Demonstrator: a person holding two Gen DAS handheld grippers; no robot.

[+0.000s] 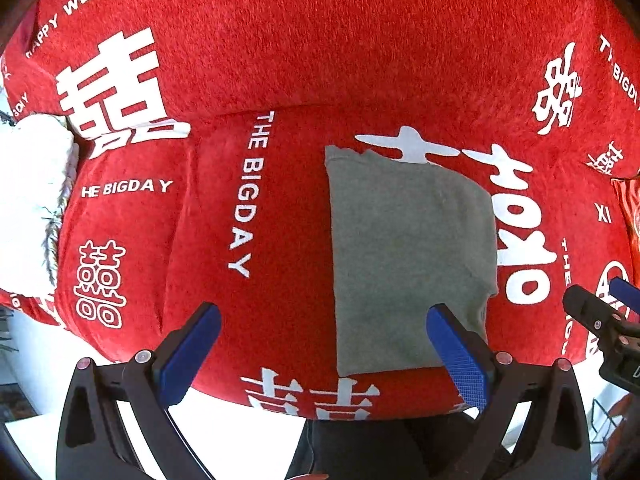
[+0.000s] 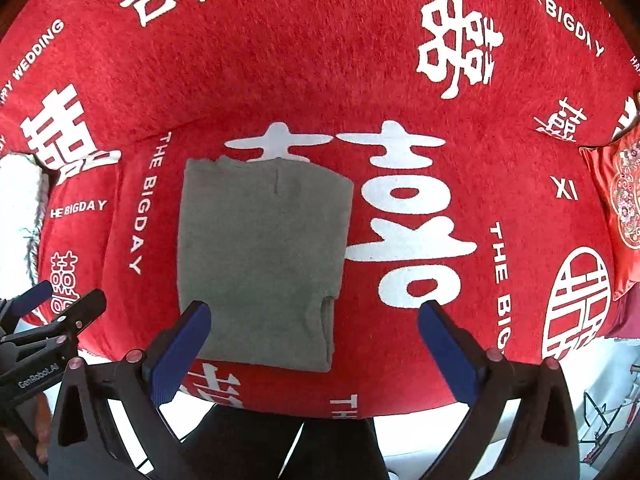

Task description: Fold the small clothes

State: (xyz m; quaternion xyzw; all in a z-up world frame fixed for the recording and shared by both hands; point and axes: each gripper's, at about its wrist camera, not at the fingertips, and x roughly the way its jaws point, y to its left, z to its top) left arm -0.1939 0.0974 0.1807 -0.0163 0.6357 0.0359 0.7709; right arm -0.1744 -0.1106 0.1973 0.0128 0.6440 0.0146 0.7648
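Observation:
A small grey garment (image 1: 412, 256) lies folded into a flat rectangle on the red sofa seat (image 1: 280, 220); it also shows in the right wrist view (image 2: 260, 256). My left gripper (image 1: 324, 320) is open and empty, held just above the garment's near left edge. My right gripper (image 2: 314, 316) is open and empty, above the garment's near right edge. Each gripper shows at the edge of the other's view: the right one (image 1: 600, 312) and the left one (image 2: 60, 300).
The red sofa cover carries white characters and lettering, with the backrest (image 1: 320, 40) behind. A white fluffy item (image 1: 32, 200) lies at the left, a red embroidered cushion (image 2: 616, 200) at the right. White floor (image 1: 224, 428) lies below the seat's front edge.

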